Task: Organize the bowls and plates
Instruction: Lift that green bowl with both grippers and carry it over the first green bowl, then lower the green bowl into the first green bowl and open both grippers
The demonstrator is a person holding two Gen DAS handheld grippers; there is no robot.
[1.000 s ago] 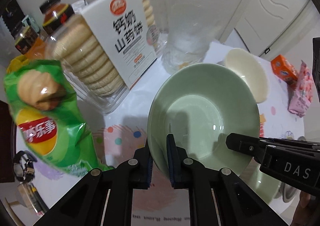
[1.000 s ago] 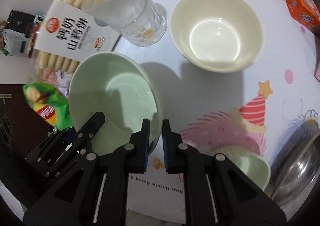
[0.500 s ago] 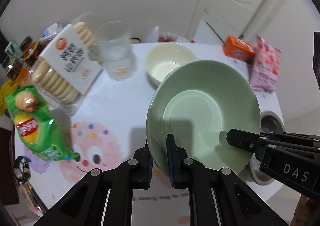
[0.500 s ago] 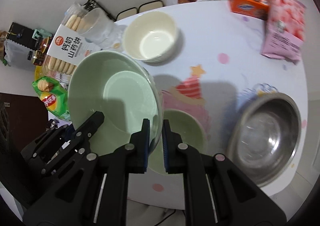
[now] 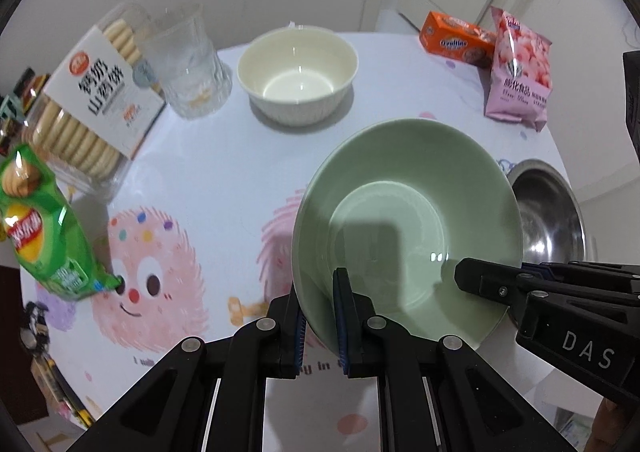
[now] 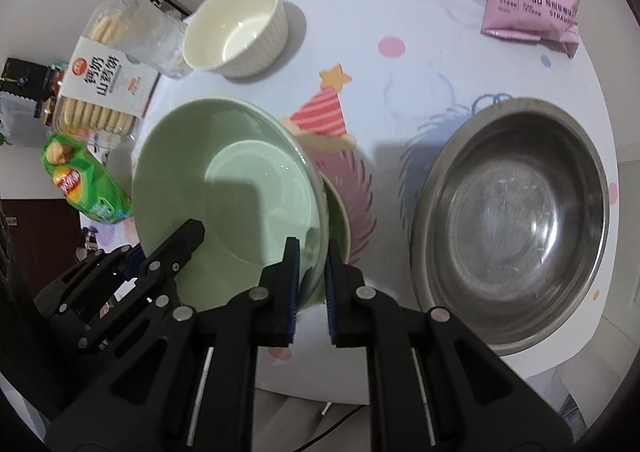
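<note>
Fingers of both grippers are clamped on one green plate (image 5: 408, 228), each pair pinching the rim from opposite sides. The left gripper (image 5: 320, 312) has one blue pad inside the plate and the other outside its near-left rim. The right gripper (image 6: 310, 276) bites the opposite rim the same way, one pad inside, one outside; in the left view its black fingers reach in from the right edge onto the plate. The plate is held clear of the table (image 5: 224, 180), tilted, its hollow facing the cameras.

Just beyond the right gripper's outer finger, partly hidden under the plate's rim, sits a smaller green bowl (image 6: 340, 216) on the table. Further to the right of those fingers stands a steel bowl (image 6: 512, 220), empty and well apart from the plate. Ahead of both pairs of fingers, toward the far side of the table, stands a cream bowl (image 5: 298, 72), upright and empty. To its left is a clear glass (image 5: 184, 60), and just beside that a box of biscuits (image 5: 88, 100). A green bag of crisps (image 5: 40, 228) lies to the left of the left fingers, near the table's edge. Far ahead and to the right lie an orange box (image 5: 456, 40) and a pink snack bag (image 5: 518, 72), touching each other.
</note>
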